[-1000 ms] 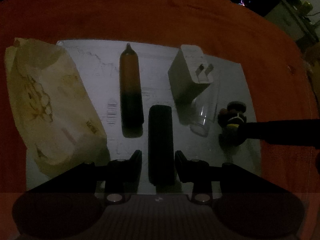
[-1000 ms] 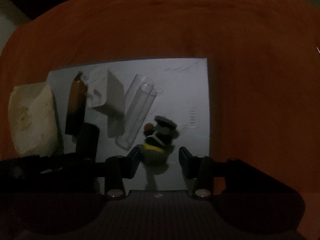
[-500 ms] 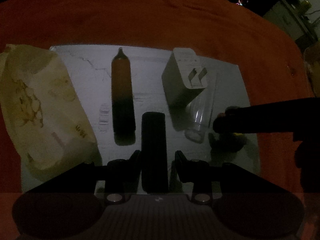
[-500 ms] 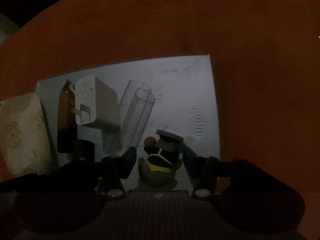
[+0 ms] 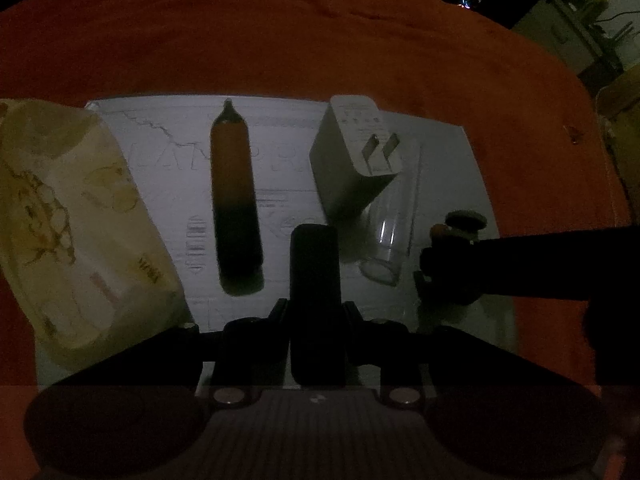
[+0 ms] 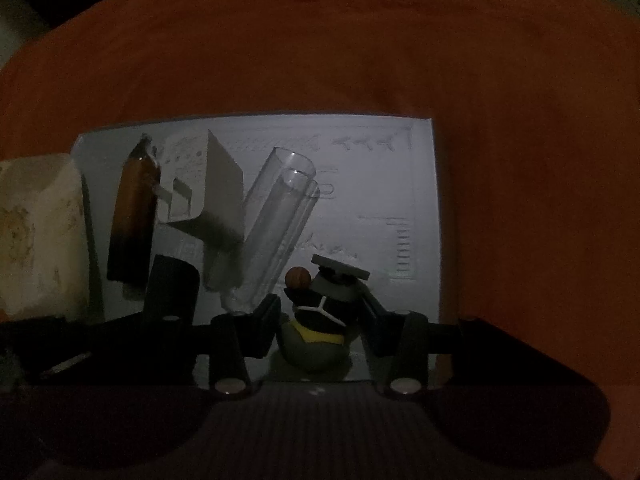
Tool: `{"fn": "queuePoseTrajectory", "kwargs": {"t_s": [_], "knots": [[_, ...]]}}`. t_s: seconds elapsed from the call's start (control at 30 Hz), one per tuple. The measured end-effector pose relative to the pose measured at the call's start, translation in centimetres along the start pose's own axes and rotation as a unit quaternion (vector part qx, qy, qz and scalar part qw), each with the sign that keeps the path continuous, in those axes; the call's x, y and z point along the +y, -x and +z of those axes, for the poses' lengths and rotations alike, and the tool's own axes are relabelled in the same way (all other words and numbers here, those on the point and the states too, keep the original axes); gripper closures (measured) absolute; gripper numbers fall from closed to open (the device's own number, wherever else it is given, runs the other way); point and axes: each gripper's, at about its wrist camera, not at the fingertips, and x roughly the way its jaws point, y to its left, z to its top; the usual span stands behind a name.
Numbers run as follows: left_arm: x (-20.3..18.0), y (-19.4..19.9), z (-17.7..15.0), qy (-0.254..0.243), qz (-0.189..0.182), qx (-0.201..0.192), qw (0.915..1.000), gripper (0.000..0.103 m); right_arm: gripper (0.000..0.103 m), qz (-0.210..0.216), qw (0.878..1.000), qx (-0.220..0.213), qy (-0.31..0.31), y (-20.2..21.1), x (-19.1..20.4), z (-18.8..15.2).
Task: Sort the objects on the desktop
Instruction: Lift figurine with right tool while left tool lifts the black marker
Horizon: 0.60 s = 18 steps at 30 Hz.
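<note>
On a white sheet (image 5: 448, 168) over the orange cloth lie an orange-and-black pen-like tube (image 5: 234, 196), a white plug charger (image 5: 352, 160), a clear plastic tube (image 5: 394, 232), a tissue pack (image 5: 68, 220) and a black bar (image 5: 315, 280). My left gripper (image 5: 315, 312) has its fingers tight against the black bar. My right gripper (image 6: 318, 312) has its fingers against both sides of a small duck toy with a mortarboard (image 6: 320, 320); in the left wrist view the duck (image 5: 456, 232) is partly hidden behind the right gripper's finger.
Orange cloth (image 6: 320, 60) covers the table around the sheet (image 6: 380, 184). The charger (image 6: 216, 184), clear tube (image 6: 276, 224) and pen-like tube (image 6: 134, 216) lie close together left of the duck. Dark clutter stands beyond the table's far right edge.
Both grippers have moved forward and closed in: the left around the black bar, the right around the duck toy. The objects on the sheet have not shifted.
</note>
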Motion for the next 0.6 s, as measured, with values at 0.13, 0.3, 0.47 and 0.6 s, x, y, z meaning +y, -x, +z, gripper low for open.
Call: {"fn": "queuePoseTrajectory", "kwargs": {"t_s": [0.13, 0.3, 0.47, 0.6], "knots": [[0.2, 0.2, 0.0, 0.001, 0.000, 0.000, 1.0000, 0.080, 0.068, 0.005, 1.000, -0.007, 0.006, 0.8, 0.2, -0.4], [0.3, 0.6, 0.0, 0.006, 0.001, -0.007, 1.0000, 0.080, 0.075, 0.014, 1.000, -0.019, 0.011, 1.6, 0.5, -1.0], [0.4, 1.3, 0.0, 0.009, 0.000, -0.014, 0.9999, 0.080, 0.075, 0.012, 0.999, -0.026, 0.018, 1.9, 0.2, -1.7], [0.4, 2.1, 0.2, 0.010, -0.004, -0.019, 0.9998, 0.080, 0.075, 0.009, 0.999, -0.032, 0.021, 2.1, 0.8, -1.6]]}}
